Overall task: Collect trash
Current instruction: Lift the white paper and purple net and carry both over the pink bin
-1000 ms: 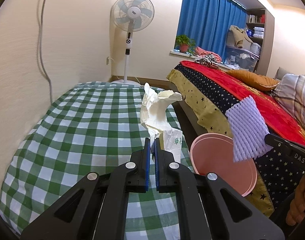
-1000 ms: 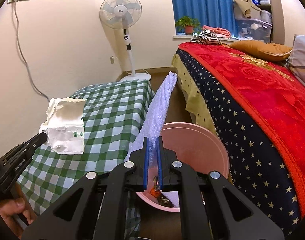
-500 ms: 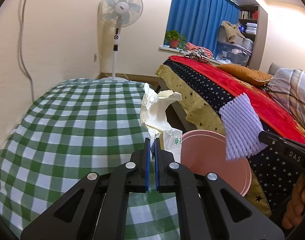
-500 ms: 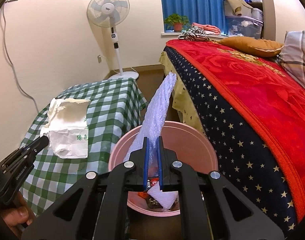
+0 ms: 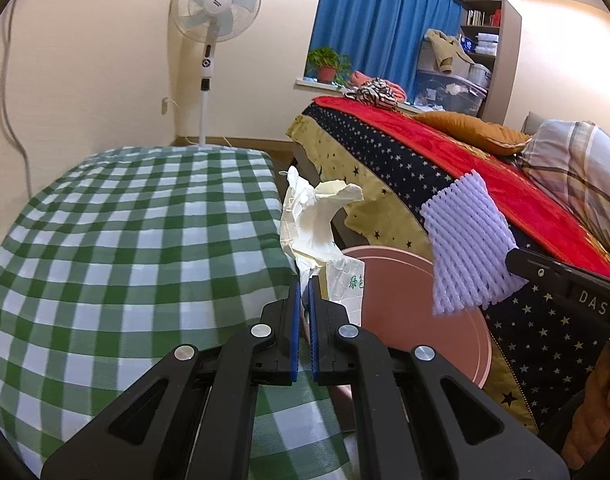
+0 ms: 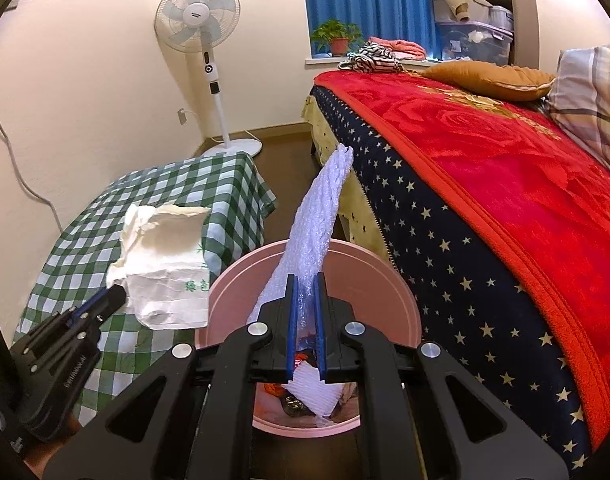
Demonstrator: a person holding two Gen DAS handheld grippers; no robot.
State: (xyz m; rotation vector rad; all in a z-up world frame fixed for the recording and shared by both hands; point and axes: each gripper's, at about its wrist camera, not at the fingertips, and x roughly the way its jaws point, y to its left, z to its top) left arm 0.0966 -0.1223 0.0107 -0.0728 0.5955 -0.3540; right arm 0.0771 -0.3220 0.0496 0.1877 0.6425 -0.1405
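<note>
My left gripper (image 5: 304, 284) is shut on a crumpled white paper bag (image 5: 319, 224) with green print, held at the right edge of the checked table, beside the pink bin (image 5: 421, 320). From the right wrist view the same paper bag (image 6: 165, 272) hangs from the left gripper (image 6: 115, 298) just left of the pink bin (image 6: 389, 280). My right gripper (image 6: 305, 284) is shut on a white foam fruit net (image 6: 317, 220), which stands up over the bin's mouth. The left wrist view shows the foam net (image 5: 469, 244) from the side. Some trash lies in the bin's bottom.
A table with a green checked cloth (image 5: 125, 240) fills the left. A bed with a red and star-patterned blanket (image 6: 505, 184) runs along the right, close to the bin. A standing fan (image 6: 203, 32) is by the far wall. A hand (image 5: 597, 412) grips the right tool.
The left gripper has carried the paper bag rightwards to the table's edge by the bin. The right gripper with the foam net has come a little lower over the bin.
</note>
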